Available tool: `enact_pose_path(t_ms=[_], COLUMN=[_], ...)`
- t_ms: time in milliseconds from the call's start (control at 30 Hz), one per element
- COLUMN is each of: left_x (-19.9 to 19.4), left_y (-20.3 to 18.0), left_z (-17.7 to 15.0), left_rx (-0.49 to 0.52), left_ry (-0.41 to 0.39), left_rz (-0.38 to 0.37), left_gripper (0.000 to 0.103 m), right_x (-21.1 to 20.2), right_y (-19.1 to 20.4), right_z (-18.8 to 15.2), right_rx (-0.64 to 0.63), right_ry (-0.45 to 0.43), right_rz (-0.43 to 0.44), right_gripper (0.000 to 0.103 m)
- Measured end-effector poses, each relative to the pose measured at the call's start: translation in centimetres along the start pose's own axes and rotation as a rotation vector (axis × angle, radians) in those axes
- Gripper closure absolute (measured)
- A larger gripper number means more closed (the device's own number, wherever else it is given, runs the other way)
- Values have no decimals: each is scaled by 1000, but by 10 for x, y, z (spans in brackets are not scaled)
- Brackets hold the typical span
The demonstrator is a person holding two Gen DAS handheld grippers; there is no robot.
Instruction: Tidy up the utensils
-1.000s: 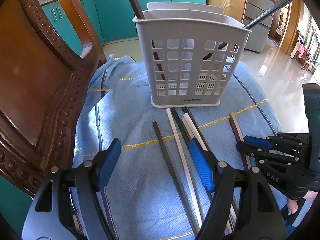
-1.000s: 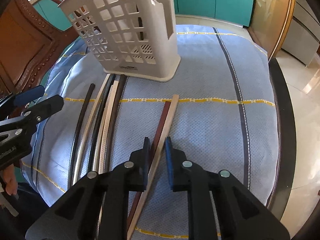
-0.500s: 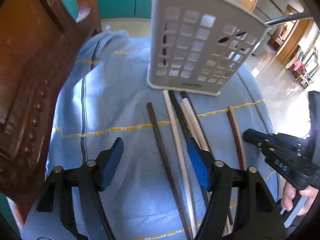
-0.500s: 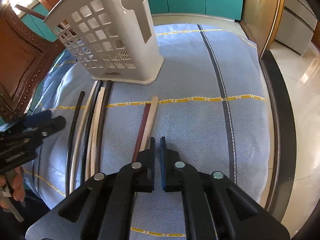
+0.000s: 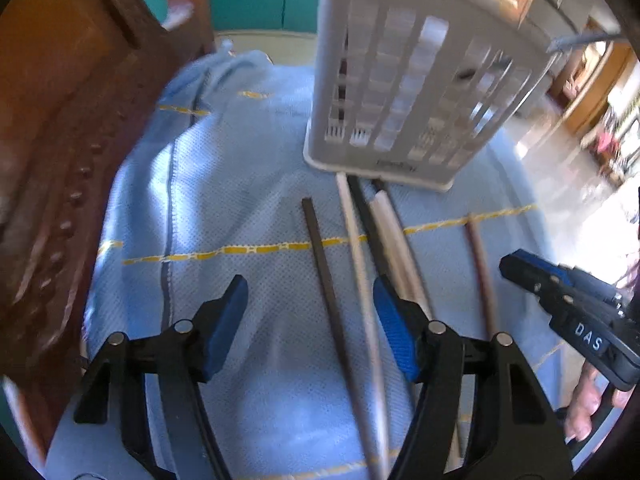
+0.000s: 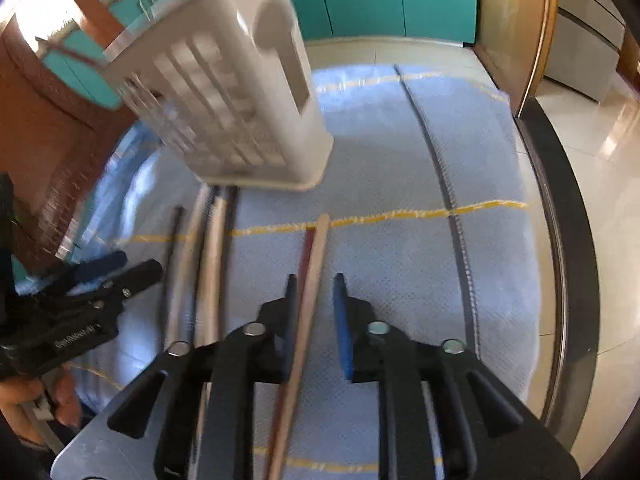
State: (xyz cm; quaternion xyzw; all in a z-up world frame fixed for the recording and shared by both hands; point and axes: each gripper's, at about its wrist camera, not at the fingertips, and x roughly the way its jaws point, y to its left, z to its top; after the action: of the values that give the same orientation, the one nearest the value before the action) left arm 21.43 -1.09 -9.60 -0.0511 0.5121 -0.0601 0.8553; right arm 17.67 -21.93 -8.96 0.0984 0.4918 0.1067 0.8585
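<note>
Right wrist view: my right gripper [image 6: 314, 292] is part open, its jaws either side of the tan chopstick [image 6: 310, 292] on the near cloth [image 6: 400, 152], with nothing clamped. A red-brown chopstick [image 6: 306, 254] lies just left of it, touching or nearly so; blur keeps me from telling which. If I close now, I could pinch both, or tip the tan one so it skids off toward the near edge. My left gripper [image 5: 310, 308] is wide open and holds nothing, above a dark chopstick [image 5: 322, 268] and a pale one [image 5: 356, 252]. The other sticks lie bunched near the basket [image 5: 404, 92], at the far side. Some dark sticks already stand inside it. Closing the left on that bunch could scatter them.
</note>
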Motion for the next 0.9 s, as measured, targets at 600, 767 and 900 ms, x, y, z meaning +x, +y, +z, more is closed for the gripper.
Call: enact_pose_path(t_ms=[600, 767, 900], left_x=[-141, -139, -139], left_y=[-88, -99, -110], left_z=[-29, -43, -51], left_rx=[61, 140, 219], left_ry=[-129, -85, -28], left_rz=[-1, -41, -116], left_gripper=[4, 4, 4], right_x=[-14, -9, -10], right_y=[-53, -39, -35], right_z=[-26, -24, -25], right_rx=[94, 68, 48], right_ry=[25, 32, 24], right_rz=[-65, -45, -47], right_gripper=[48, 45, 44])
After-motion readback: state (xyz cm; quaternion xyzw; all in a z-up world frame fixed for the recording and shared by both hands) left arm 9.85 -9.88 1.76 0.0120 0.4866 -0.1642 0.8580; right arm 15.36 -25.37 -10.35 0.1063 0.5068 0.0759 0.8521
